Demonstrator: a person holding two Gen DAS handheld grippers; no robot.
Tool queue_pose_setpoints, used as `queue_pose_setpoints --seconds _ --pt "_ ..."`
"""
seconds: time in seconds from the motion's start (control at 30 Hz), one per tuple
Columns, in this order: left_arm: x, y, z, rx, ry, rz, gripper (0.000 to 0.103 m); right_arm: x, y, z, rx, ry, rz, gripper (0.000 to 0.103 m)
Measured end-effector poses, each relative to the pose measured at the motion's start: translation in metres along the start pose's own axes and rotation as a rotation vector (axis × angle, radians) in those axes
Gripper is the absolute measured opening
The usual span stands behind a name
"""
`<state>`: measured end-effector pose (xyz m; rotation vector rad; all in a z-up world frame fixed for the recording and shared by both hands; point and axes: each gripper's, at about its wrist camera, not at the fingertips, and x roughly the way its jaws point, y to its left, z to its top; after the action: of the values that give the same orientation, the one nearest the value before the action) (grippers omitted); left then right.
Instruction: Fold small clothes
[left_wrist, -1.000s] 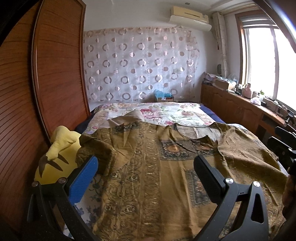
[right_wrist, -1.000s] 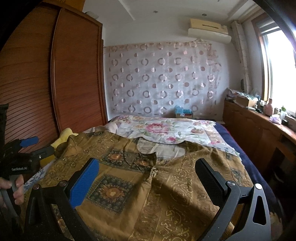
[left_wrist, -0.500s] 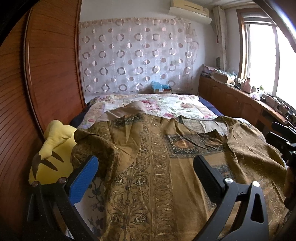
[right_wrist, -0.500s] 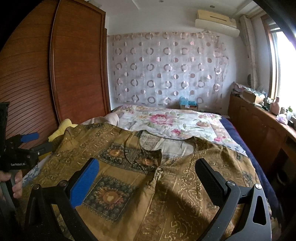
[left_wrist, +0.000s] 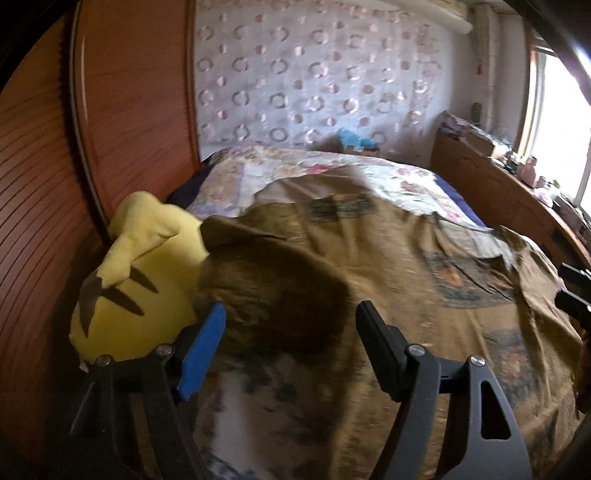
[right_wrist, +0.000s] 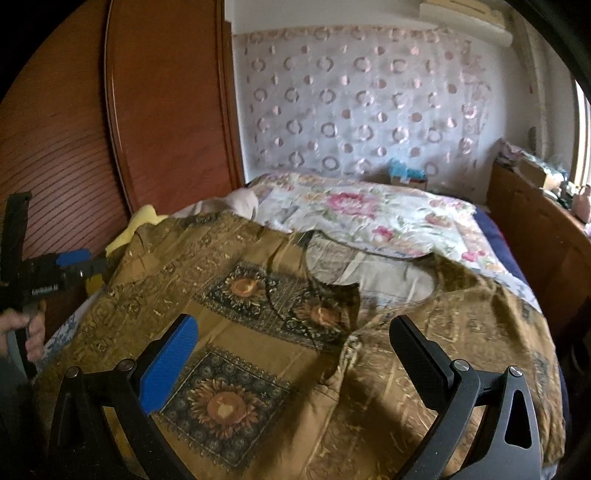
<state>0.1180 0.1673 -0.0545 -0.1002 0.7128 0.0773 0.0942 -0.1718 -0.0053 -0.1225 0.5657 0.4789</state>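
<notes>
Covering the floral bedspread (right_wrist: 369, 218) — a brown patterned garment (right_wrist: 280, 332), beside wooden panelling (right_wrist: 166, 103).

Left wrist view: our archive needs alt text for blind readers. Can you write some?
A brown patterned shirt lies spread on a bed, its sleeve end between the pads of the open left gripper, whose jaws have just been closing. A yellow plush toy sits beside it against a wooden wardrobe.

Yellow plush (left_wrist: 136, 280) crowds the shirt's (right_wrist: 295, 332) wardrobe-side (left_wrist: 48, 184) edge.
</notes>
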Motion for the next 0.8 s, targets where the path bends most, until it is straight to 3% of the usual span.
queue_pose_setpoints --seconds 0.2,0.47,0.57,0.7,0.8 --pt "0.026 0.023 0.006 -0.045 0.071 0.015 0.068 0.012 -0.004 0.014 -0.017 0.058 0.036 0.103" --pt "0.054 0.036 -0.006 -0.096 0.181 -0.026 0.059 0.026 -0.012 0.026 -0.029 0.082 0.053 0.103" --pt "0.056 0.039 -0.007 -0.115 0.195 -0.066 0.042 0.029 -0.016 0.025 -0.023 0.095 0.059 0.103" --pt "0.047 0.034 -0.005 -0.095 0.181 -0.071 0.011 0.034 -0.018 0.025 -0.021 0.099 0.055 0.103" --pt "0.037 0.031 -0.001 -0.086 0.139 -0.06 0.009 0.033 -0.018 0.026 -0.016 0.089 0.053 0.103"
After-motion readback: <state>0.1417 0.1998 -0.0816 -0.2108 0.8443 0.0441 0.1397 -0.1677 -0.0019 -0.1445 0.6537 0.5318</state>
